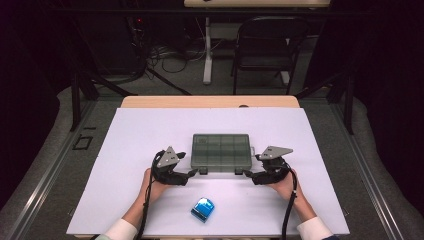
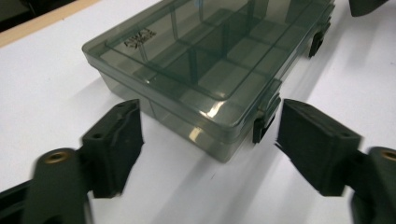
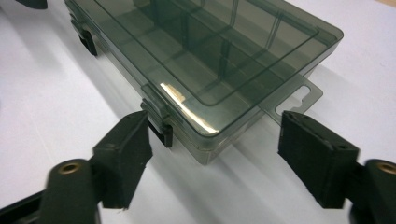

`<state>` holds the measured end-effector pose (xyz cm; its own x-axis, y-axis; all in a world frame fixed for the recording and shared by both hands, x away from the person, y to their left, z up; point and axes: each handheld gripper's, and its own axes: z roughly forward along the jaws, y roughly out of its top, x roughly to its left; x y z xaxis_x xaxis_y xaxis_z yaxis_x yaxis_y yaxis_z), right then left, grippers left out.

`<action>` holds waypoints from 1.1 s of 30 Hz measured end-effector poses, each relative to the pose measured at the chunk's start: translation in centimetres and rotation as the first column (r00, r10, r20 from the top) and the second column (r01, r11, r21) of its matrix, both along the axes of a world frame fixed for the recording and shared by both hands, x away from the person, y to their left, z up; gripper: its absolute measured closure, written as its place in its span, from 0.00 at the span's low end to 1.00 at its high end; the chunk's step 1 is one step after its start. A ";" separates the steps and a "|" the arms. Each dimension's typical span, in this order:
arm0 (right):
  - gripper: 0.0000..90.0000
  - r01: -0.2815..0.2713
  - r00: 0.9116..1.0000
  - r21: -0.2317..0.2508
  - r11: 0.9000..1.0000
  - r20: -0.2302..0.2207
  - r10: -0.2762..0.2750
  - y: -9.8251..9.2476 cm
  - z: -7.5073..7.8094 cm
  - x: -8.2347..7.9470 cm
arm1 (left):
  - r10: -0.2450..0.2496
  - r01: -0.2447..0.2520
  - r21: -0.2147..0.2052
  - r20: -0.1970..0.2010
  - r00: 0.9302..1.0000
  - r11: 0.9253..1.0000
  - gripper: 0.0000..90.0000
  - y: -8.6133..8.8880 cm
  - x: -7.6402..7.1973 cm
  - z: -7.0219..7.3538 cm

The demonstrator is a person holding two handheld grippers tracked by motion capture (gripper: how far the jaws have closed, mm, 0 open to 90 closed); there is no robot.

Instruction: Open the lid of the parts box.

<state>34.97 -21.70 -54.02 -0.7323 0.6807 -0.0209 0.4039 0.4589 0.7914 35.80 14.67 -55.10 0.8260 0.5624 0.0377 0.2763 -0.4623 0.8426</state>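
1. We've got the smoky compartment box point(image 1: 220, 152) sitting mid-desk point(image 1: 150, 130), lid shut
2. Left tool point(image 1: 192, 173) at its 7 o'clock corner, right tool point(image 1: 247, 174) at 5 o'clock, both gaping, gripping nothing

I see a closed grey compartment box point(image 1: 220, 152) on the white table point(image 1: 150, 130), with my left gripper point(image 1: 192, 173) and right gripper point(image 1: 248, 174) at its two near corners. A small blue packet point(image 1: 203, 209) lies nearer me, between my forearms. A black chair point(image 1: 265, 45) stands beyond the table.
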 end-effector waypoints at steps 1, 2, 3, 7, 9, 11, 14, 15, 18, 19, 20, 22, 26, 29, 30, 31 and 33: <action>0.33 -0.007 1.000 -0.008 1.000 -0.005 0.007 0.0 -0.1 0.1 | -0.001 0.001 0.005 0.000 1.000 1.000 0.30 0.0 0.0 0.0; 0.33 -0.007 1.000 -0.008 1.000 -0.005 0.007 0.0 -0.1 0.1 | -0.003 0.003 0.013 0.000 1.000 1.000 0.30 0.0 0.0 0.0; 0.34 -0.007 1.000 -0.011 1.000 -0.004 0.007 0.1 -0.2 0.1 | -0.009 0.009 0.014 -0.001 1.000 1.000 0.32 0.0 0.0 -0.1; 0.40 -0.014 1.000 -0.028 1.000 -0.005 0.014 0.2 -0.3 0.0 | -0.010 0.010 0.020 -0.005 1.000 1.000 0.37 -0.2 -0.1 -0.2; 0.42 -0.009 1.000 -0.042 0.999 -0.008 0.008 0.3 -0.4 0.1 | -0.009 0.010 0.025 -0.005 1.000 1.000 0.42 -0.2 -0.1 -0.2; 0.44 -0.010 1.000 -0.053 0.999 -0.019 0.009 0.3 -0.4 0.1 | -0.012 0.012 0.024 -0.005 1.000 1.000 0.44 -0.1 0.0 -0.2; 0.46 -0.014 1.000 -0.048 0.999 -0.013 0.013 0.2 -0.5 0.1 | -0.014 0.014 0.026 -0.005 1.000 1.000 0.46 -0.2 -0.1 -0.3; 0.47 -0.011 1.000 -0.050 0.999 -0.011 0.011 0.2 -0.5 0.1 | -0.016 0.017 0.026 -0.004 1.000 1.000 0.47 -0.2 -0.1 -0.3; 0.51 -0.006 1.000 -0.056 0.998 -0.011 0.006 0.3 -0.5 0.0 | -0.010 0.010 0.033 0.000 1.000 0.999 0.50 -0.4 -0.2 -0.3; 0.51 -0.009 1.000 -0.054 0.999 -0.009 0.008 0.4 -0.5 0.1 | -0.007 0.007 0.033 0.001 1.000 0.999 0.52 -0.4 -0.2 -0.3; 0.51 -0.009 1.000 -0.054 0.999 -0.009 0.008 0.4 -0.5 0.1 | -0.007 0.007 0.033 0.000 1.000 0.999 0.52 -0.4 -0.2 -0.3; 0.54 -0.008 1.000 -0.056 0.998 -0.012 0.008 0.4 -0.5 0.1 | -0.008 0.008 0.033 -0.002 1.000 0.999 0.54 -0.4 -0.2 -0.4; 0.55 -0.015 1.000 -0.068 0.998 -0.023 0.014 0.5 -0.6 0.1 | -0.007 0.007 0.041 -0.002 1.000 0.999 0.57 -0.5 -0.2 -0.5; 0.56 -0.014 1.000 -0.065 0.998 -0.019 0.013 0.5 -0.6 0.0 | -0.005 0.005 0.026 -0.003 1.000 1.000 0.58 -0.4 -0.2 -0.5; 0.56 -0.015 1.000 -0.059 0.998 -0.017 0.014 0.5 -0.6 0.1 | -0.005 0.005 0.022 -0.004 1.000 1.000 0.58 -0.4 -0.2 -0.5; 0.56 -0.015 1.000 -0.055 0.998 -0.017 0.014 0.4 -0.6 0.1 | -0.007 0.007 0.023 -0.003 1.000 1.000 0.58 -0.4 -0.2 -0.5; 0.57 -0.017 1.000 -0.057 0.998 -0.022 0.015 0.3 -0.5 0.1 | -0.009 0.009 0.025 -0.004 1.000 1.000 0.59 -0.3 -0.2 -0.5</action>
